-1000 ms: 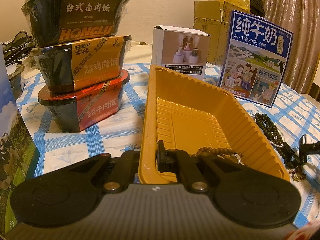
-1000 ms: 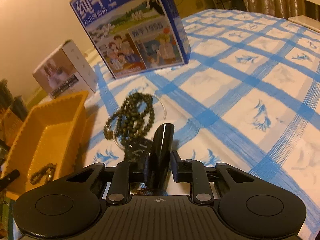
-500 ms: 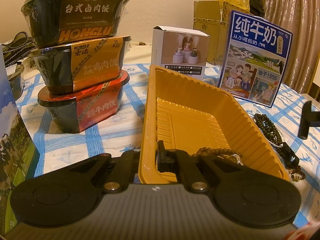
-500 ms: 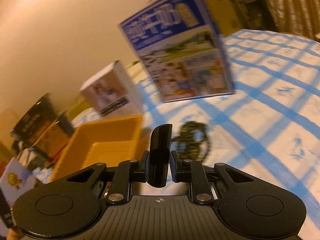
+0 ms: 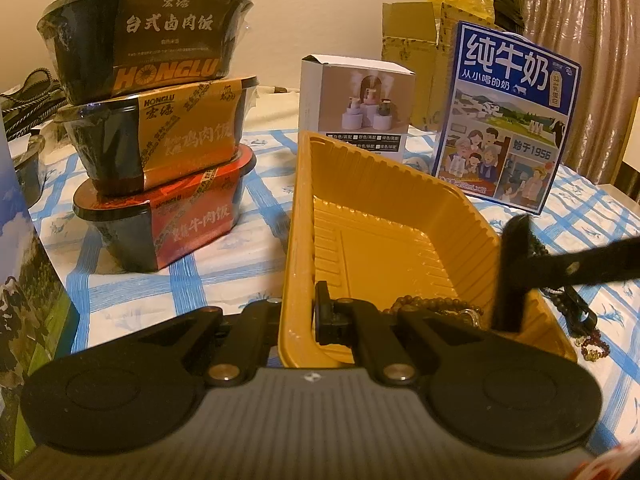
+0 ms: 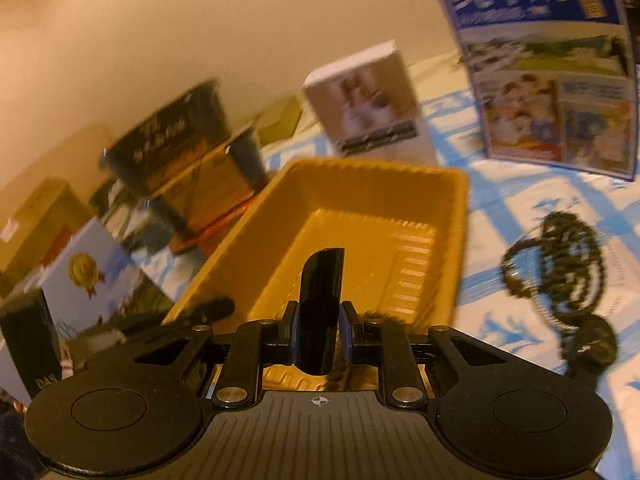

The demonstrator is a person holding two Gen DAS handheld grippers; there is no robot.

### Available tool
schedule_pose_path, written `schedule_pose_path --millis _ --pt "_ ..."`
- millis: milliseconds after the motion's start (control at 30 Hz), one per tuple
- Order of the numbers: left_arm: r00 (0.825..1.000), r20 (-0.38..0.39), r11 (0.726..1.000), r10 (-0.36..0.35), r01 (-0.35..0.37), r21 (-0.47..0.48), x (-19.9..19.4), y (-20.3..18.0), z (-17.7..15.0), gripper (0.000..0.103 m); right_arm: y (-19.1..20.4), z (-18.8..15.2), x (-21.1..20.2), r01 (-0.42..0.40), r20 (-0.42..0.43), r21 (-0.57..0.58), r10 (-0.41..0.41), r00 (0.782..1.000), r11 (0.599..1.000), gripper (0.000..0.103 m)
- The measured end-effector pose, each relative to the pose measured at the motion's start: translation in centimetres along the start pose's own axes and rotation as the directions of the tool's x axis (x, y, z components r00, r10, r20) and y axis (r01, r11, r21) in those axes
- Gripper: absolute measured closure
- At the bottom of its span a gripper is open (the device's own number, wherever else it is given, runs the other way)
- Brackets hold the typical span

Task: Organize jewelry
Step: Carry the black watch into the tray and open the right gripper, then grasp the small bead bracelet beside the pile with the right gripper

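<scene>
The right gripper (image 6: 320, 334) fingers grasp a glossy black curved bangle (image 6: 322, 312) above the near end of the yellow tray (image 6: 460, 216). To do this well, lower it until it nearly meets the tray floor, clear of the brown bead bracelet (image 5: 432, 306) inside, then release. The left gripper (image 5: 298, 312) fingers are clenched on the tray's near wall, steadying it. A dark bead necklace (image 6: 560, 252) lies on the tabletop beside the tray's right edge.
</scene>
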State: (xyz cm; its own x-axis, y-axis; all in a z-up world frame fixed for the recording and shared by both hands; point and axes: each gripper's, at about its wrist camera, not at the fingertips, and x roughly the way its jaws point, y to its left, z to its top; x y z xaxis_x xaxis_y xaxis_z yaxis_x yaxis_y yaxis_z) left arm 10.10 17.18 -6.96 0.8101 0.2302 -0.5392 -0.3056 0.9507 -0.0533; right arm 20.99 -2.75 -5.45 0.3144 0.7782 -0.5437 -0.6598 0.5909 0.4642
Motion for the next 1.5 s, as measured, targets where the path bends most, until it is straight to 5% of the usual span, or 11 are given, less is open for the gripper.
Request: schedule_pose_path --millis 300,600,867,1100,1367,1500 --pt "1.000 0.000 1.000 0.000 0.000 -0.002 0.0 0.0 0.0 0.100 1.4 -0.6 3.6 -0.009 -0.083 -0.011 0.008 0.996 1.000 0.082" --pt "1.000 -0.006 1.000 0.002 -0.002 -0.009 0.0 0.0 -0.1 0.100 1.9 -0.7 0.6 -0.049 0.007 0.002 0.049 0.999 0.999 0.069" --pt "1.000 -0.005 1.000 0.001 -0.001 -0.009 0.0 0.1 -0.1 0.100 -1.6 -3.4 -4.9 0.094 0.048 0.027 -0.095 0.994 0.995 0.069" --pt "1.000 -0.007 1.000 0.003 -0.003 -0.011 0.0 0.2 -0.1 0.100 -5.8 -6.3 -8.1 0.262 0.017 0.084 -0.264 0.964 0.962 0.069" --pt "1.000 -0.008 1.000 0.005 -0.005 -0.005 0.0 0.2 -0.1 0.100 -7.1 -6.7 -7.7 0.337 0.017 0.019 -0.337 0.941 0.941 0.070" --pt "1.000 -0.008 1.000 0.005 -0.005 -0.004 0.0 0.2 -0.1 0.100 -6.7 -6.7 -5.9 0.371 0.005 -0.081 -0.372 0.928 0.925 0.084"
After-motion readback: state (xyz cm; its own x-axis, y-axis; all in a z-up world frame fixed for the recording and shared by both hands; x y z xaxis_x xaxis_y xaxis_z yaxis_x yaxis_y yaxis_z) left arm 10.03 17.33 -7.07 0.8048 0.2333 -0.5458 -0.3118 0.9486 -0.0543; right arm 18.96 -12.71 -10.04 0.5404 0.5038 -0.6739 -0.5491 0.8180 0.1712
